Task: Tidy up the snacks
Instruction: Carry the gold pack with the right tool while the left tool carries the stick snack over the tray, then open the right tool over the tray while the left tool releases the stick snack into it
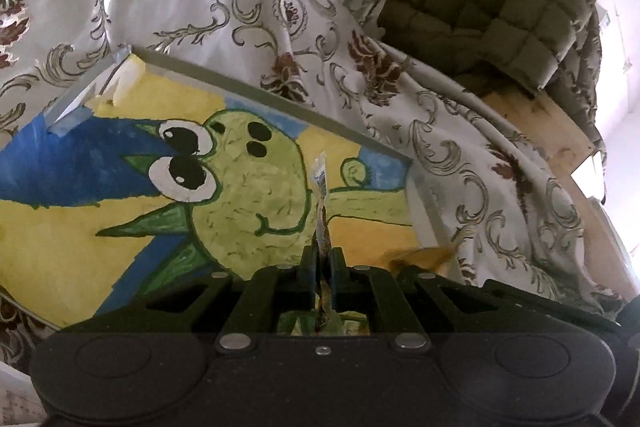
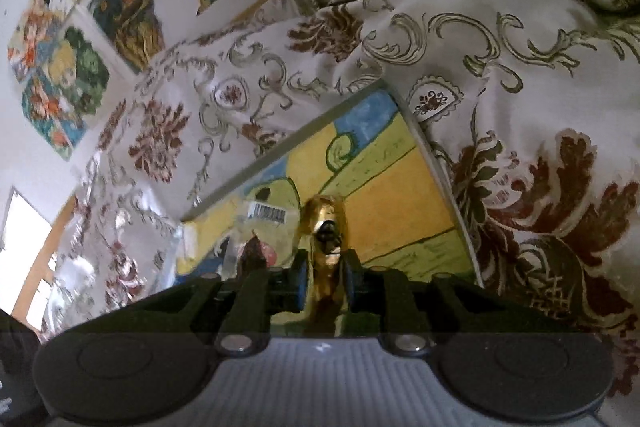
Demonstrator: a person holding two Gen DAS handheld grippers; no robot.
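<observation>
While your left gripper pinches a thin wrapper edge above the frog painting, your right gripper clamps a gold-foil snack.

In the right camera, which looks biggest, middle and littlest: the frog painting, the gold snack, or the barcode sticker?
1. Frog painting, biggest.
2. Gold snack, pinched in the right tool; being so near the camera may make it look bigger.
3. Barcode sticker, littlest.

gold wrapper; yellow-blue tray, green creature; white-maroon floral cloth.
</observation>
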